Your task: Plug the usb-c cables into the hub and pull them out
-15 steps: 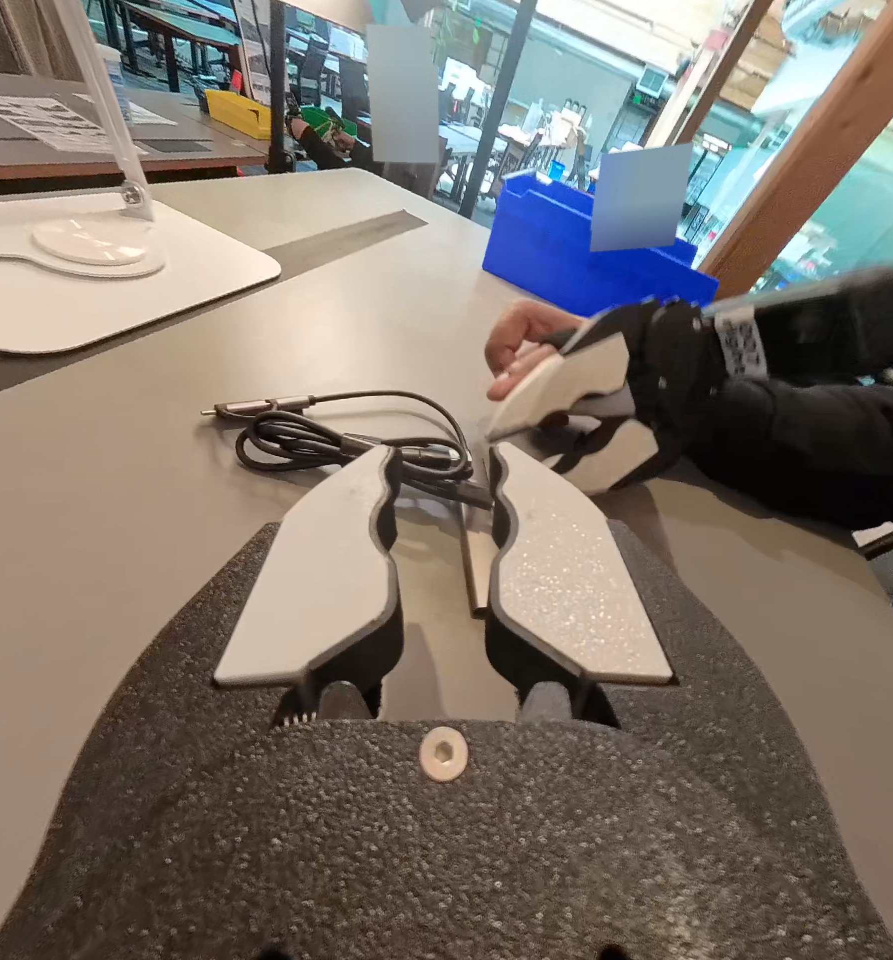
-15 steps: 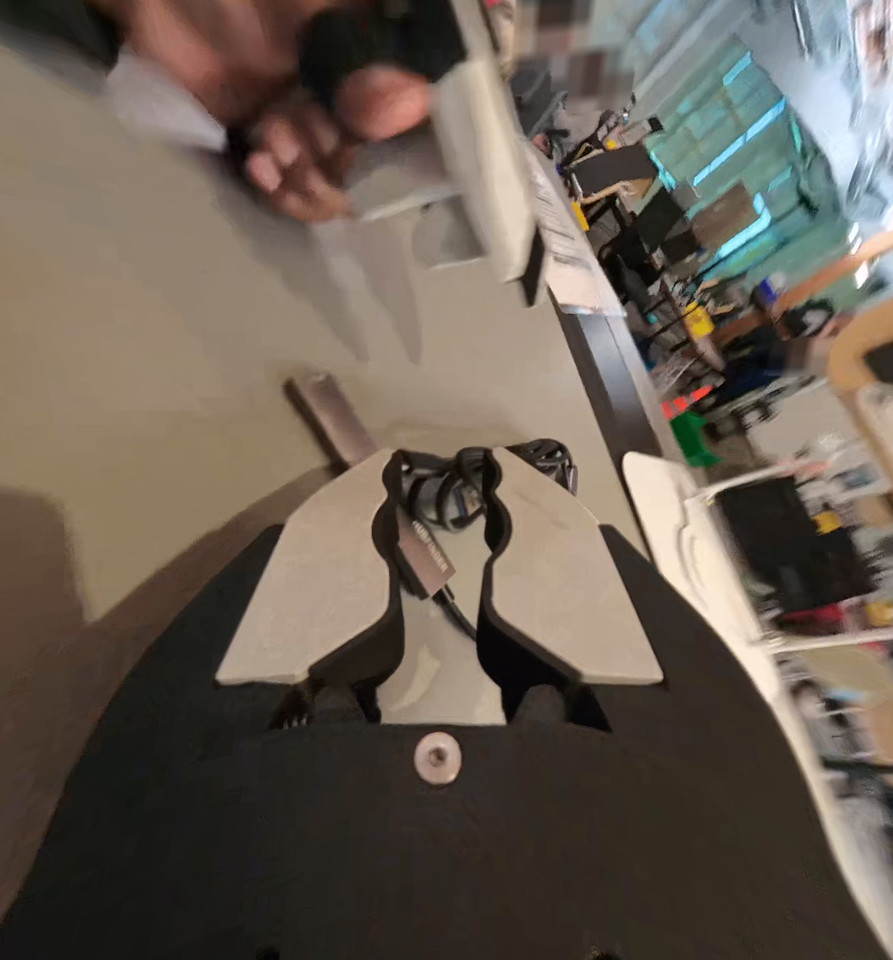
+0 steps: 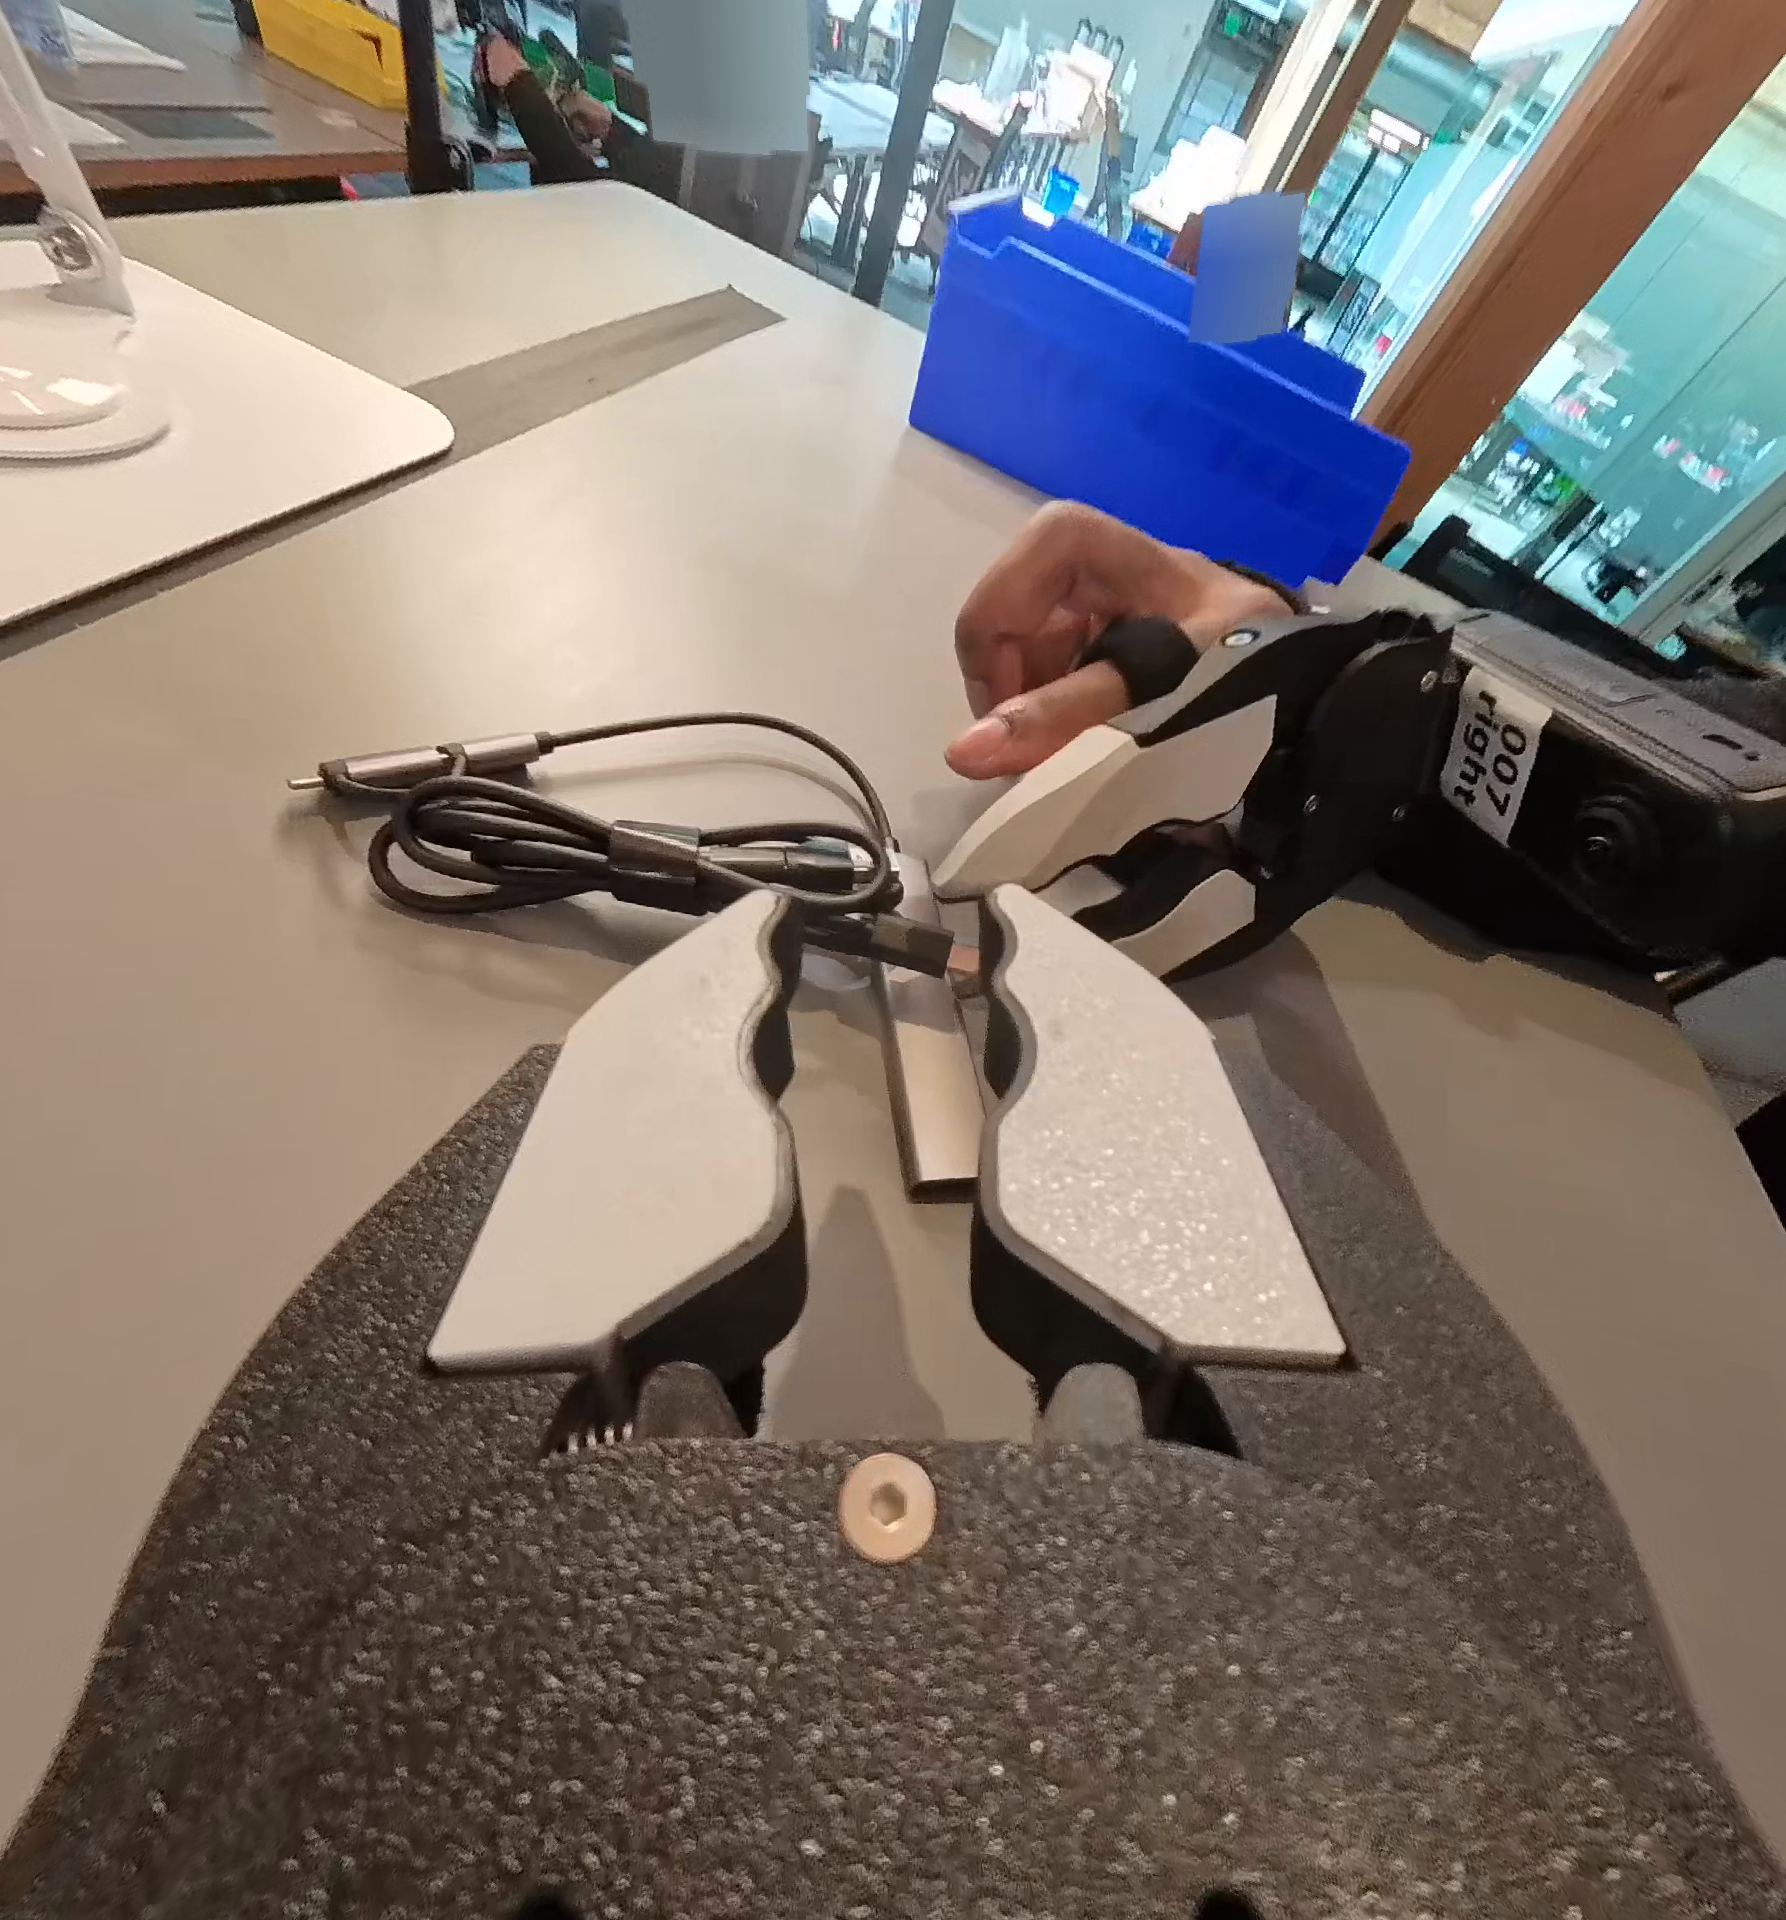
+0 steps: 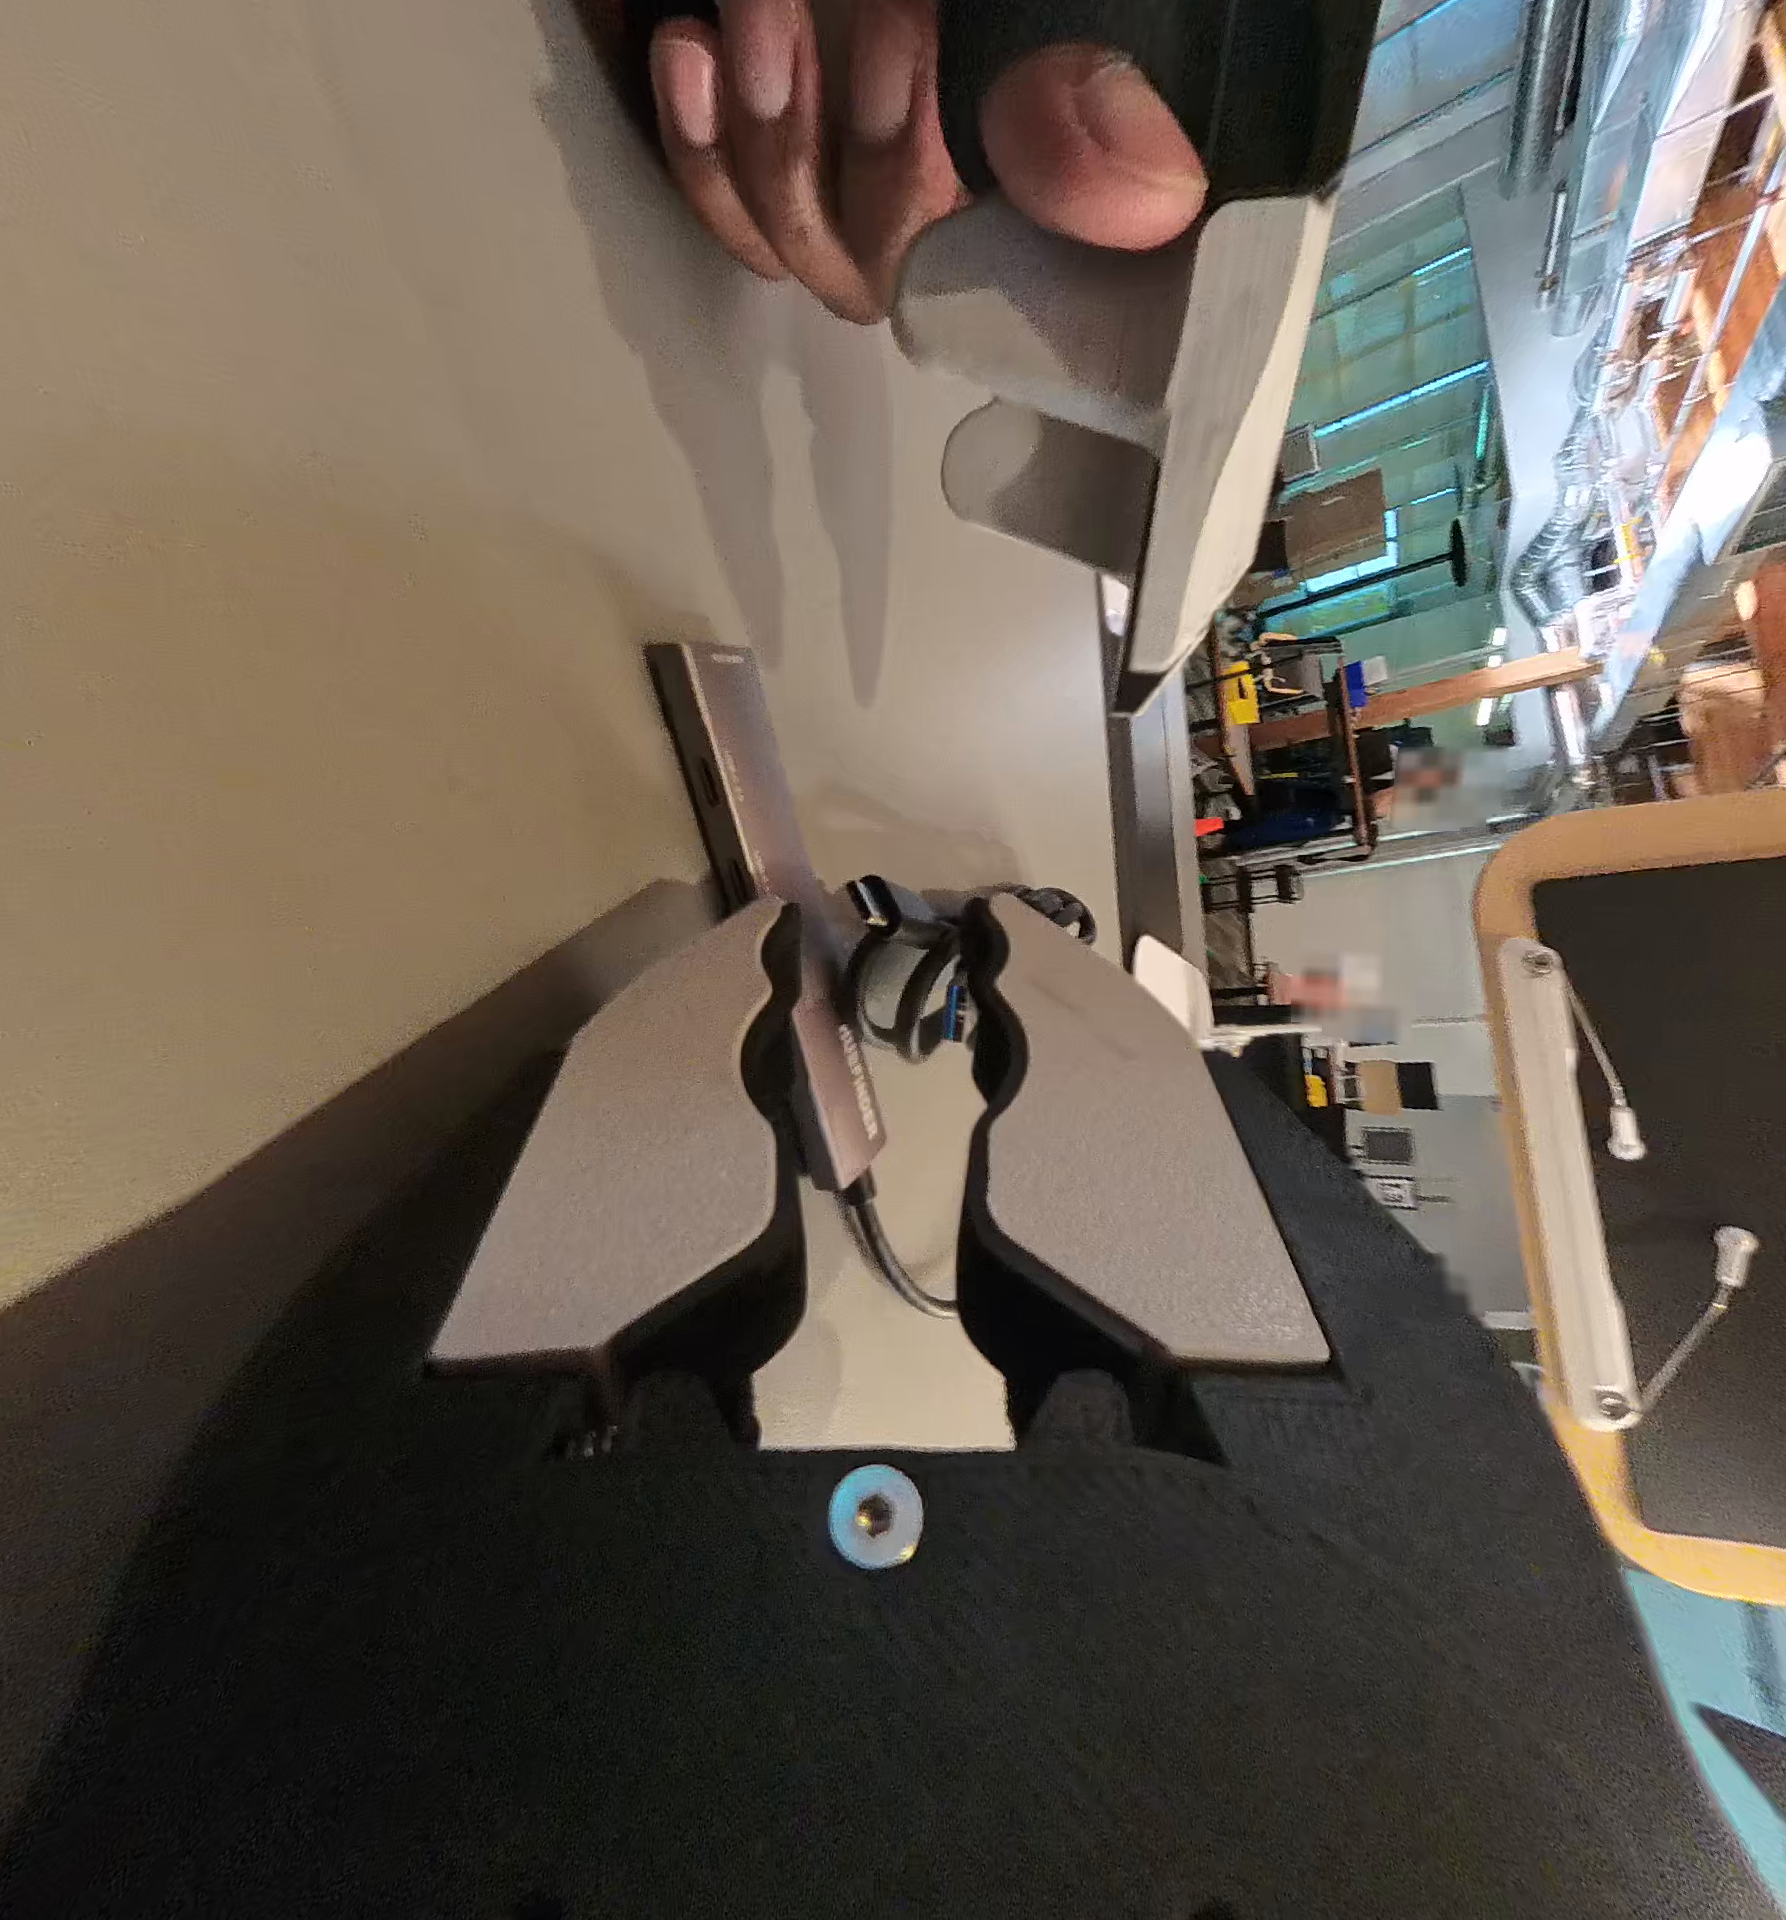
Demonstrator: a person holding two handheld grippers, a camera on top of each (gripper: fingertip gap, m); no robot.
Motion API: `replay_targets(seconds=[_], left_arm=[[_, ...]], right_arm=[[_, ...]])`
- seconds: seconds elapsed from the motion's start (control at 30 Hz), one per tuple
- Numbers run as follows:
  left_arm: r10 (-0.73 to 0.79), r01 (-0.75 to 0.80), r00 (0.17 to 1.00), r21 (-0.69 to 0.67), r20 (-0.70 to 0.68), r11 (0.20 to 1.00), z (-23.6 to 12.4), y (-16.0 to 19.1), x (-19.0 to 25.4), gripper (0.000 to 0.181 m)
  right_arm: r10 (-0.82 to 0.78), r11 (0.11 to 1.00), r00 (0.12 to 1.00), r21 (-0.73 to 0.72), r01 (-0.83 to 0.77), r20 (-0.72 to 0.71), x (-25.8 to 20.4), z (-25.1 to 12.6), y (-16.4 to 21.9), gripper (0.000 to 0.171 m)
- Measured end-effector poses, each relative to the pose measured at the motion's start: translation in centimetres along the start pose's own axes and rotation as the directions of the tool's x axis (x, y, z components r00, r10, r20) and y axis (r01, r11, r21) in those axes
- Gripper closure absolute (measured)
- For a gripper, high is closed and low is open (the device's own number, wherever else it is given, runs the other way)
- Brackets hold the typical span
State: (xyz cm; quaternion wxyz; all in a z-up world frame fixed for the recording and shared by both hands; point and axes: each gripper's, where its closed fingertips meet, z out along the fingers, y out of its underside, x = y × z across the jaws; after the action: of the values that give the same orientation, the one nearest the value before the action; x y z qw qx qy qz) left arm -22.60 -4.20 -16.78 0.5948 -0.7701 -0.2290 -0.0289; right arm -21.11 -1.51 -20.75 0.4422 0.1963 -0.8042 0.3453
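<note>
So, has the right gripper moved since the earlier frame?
Yes: the right gripper dropped closer to the hub, in the left wrist view.

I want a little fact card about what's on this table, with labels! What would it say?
Surface: grey table
Hub: slim grey metal bar, flat on the table, lying between the left tool's fingers
Cables: bundle of black cables tied in a loop, beside the hub's far end
Loose plug: small silver connector, not plugged in
Left tool: open, hub in the gap
Right tool: open, tipped sideways, near the cables
Behind: blue plastic bin, white lamp base
</note>
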Motion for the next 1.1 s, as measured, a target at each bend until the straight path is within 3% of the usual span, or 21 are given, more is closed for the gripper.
replay_targets(seconds=[0.37, 0.6, 0.83, 1.1], left_arm=[[0.099, -0.099, 0.995, -0.136, -0.011, 0.986, 1.3, 1.7, 1.0, 0.147], [0.162, -0.159, 0.986, -0.061, 0.035, 0.985, 0.9, 0.6, 0.8, 0.142], [0.485, -0.491, 0.861, 0.003, 0.152, 0.871, 0.9, -0.5, 1.6, 0.142], [0.600, -0.601, 0.796, -0.007, 0.081, 0.799, 1.6, 0.4, 3.2, 0.149]], right_arm=[[-0.113, 0.993, 0.989, -0.046, 0.109, -0.100, 0.6, 0.6, -0.2, 0.164], [0.176, 0.981, 0.966, 0.113, -0.156, -0.191, 3.7, -0.4, -1.3, 0.165], [0.397, 0.883, 0.916, 0.298, -0.362, -0.065, 4.3, -1.5, -3.5, 0.164], [0.476, 0.807, 0.877, 0.363, -0.465, 0.063, 3.9, -1.9, -4.7, 0.164]])
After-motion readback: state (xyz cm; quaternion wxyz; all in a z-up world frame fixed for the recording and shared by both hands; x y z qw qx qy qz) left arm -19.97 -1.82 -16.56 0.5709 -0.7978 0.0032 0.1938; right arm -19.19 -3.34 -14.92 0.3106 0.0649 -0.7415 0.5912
